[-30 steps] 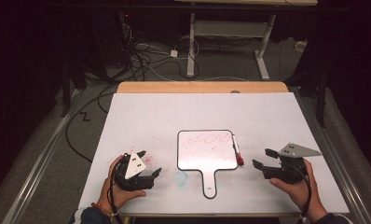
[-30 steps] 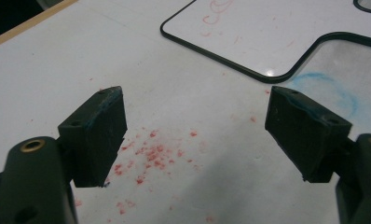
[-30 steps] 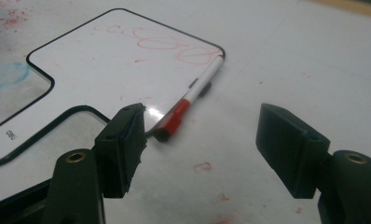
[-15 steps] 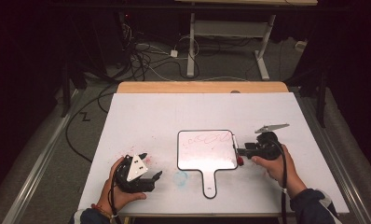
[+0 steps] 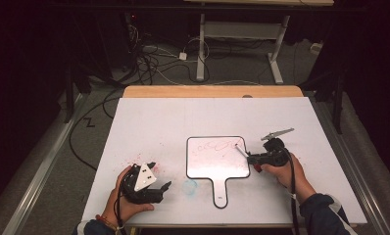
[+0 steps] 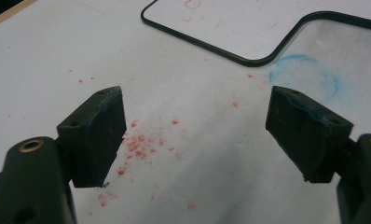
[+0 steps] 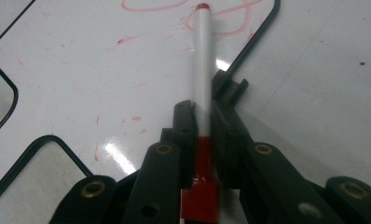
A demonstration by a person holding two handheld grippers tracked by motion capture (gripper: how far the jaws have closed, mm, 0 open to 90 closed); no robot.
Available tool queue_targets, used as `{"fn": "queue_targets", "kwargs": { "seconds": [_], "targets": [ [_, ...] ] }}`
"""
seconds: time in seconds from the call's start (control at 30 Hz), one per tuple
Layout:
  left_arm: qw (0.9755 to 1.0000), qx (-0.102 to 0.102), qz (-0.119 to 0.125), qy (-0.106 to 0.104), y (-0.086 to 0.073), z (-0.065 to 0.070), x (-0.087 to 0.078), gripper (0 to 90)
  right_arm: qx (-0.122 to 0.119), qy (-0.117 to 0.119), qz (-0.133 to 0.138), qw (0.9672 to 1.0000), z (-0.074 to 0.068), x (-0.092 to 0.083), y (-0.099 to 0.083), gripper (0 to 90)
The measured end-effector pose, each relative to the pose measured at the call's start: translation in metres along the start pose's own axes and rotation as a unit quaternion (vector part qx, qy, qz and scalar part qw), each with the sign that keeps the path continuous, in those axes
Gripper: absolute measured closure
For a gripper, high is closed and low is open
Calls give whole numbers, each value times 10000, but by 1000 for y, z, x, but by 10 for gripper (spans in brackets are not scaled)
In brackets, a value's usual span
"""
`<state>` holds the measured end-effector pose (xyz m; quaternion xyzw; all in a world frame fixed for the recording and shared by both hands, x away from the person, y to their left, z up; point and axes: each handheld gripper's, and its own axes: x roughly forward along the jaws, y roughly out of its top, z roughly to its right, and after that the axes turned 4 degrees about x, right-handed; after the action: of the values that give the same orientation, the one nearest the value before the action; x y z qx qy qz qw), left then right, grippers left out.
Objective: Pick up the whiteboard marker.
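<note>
A small whiteboard with a black rim and a handle lies at the middle of the table, with red scribbles near its top. My right gripper is at the board's right edge. Its jaws have just been closing and are shut on a white marker with red ends. In the right gripper view the marker runs out from between the jaws, its red tip over the scribbled whiteboard. My left gripper rests at the front left, open, with nothing between its fingers.
The white table top carries red specks under the left gripper and a round blue smudge beside the whiteboard's handle. Cables and desk legs stand on the floor beyond the table's far edge.
The right gripper moved left to the board's right edge and closed on the marker that lay there; the marker now angles over the board. The left gripper stayed put.
</note>
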<state>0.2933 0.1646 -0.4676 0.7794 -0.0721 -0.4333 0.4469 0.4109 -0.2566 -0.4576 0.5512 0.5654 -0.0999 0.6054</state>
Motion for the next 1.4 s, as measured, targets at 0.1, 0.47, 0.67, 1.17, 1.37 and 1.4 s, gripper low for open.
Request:
{"fn": "queue_targets", "kwargs": {
  "seconds": [0.1,0.47,0.67,1.17,1.37,1.4],
  "targets": [
    [9999,-124,27,-115,3,-1,3,196,-107,-57,18,9999,-2,-1,0,814],
    [9934,-643,663,-682,38,-5,12,208,-722,83,984,9925,-33,-26,2,815],
    [9855,-832,1069,-1023,69,-2,22,239,-924,535,1500,9829,-50,-31,3,815],
    [9534,-1241,1737,-2132,133,17,63,461,-1721,963,2188,9557,-89,-33,-2,814],
    [9547,-1263,1669,-2116,133,17,69,692,-1869,796,2109,9562,-91,-29,-4,814],
    [9539,-1238,1704,-2136,133,17,68,715,-1896,768,2096,9561,-92,-28,-4,813]
  ]
}}
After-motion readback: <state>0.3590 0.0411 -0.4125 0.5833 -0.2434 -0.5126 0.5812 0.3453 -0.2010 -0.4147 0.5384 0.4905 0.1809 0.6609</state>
